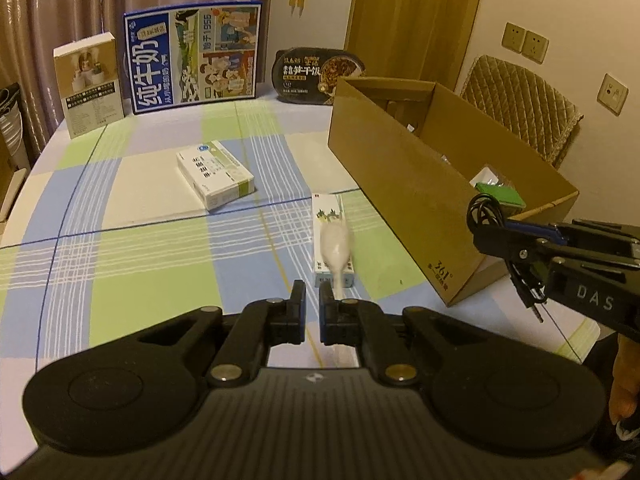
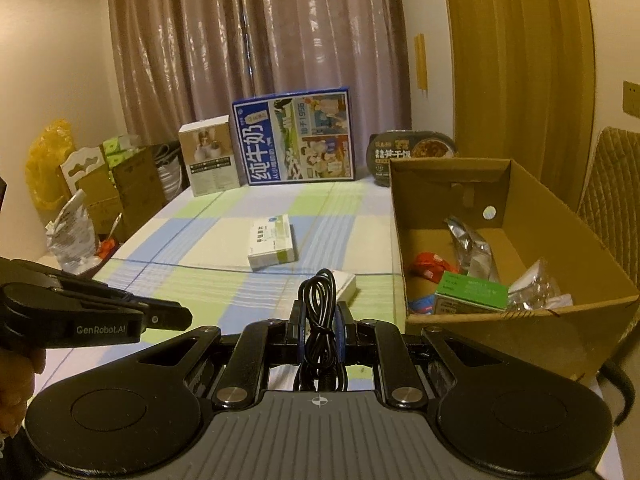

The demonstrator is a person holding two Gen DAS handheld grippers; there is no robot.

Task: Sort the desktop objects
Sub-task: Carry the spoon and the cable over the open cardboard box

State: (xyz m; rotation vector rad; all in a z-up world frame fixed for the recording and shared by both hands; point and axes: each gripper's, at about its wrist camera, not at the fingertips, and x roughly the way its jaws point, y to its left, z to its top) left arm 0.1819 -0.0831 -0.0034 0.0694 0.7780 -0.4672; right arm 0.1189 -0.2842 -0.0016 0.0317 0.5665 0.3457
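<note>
1. Two grippers, both drawn in. The right gripper (image 2: 320, 320) is clamped on a coiled black cable (image 2: 318, 300), whose loop stands up above the fingertips.
2. The left gripper (image 1: 313, 304) has its jaws nearly together with a thin slit between them. A blurred white spoon-like piece (image 1: 338, 246) runs its handle down beside the right-hand finger; whether it is pinched I cannot tell.
3. Under that white piece, a long narrow carton (image 1: 329, 210) lies flat on the checked tablecloth (image 1: 120, 260).
4. Farther out lies a white and green packet (image 1: 216, 174), well apart from the carton.
5. To the right stands an open cardboard box (image 2: 480, 328), holding a green packet (image 2: 470, 290), a red wrapper (image 2: 434, 266) and foil and clear bags.
6. At the far edge stand a blue milk carton (image 2: 294, 140), a beige box (image 2: 208, 162) and a black meal tub (image 2: 412, 152), before the curtain (image 2: 260, 40).
</note>
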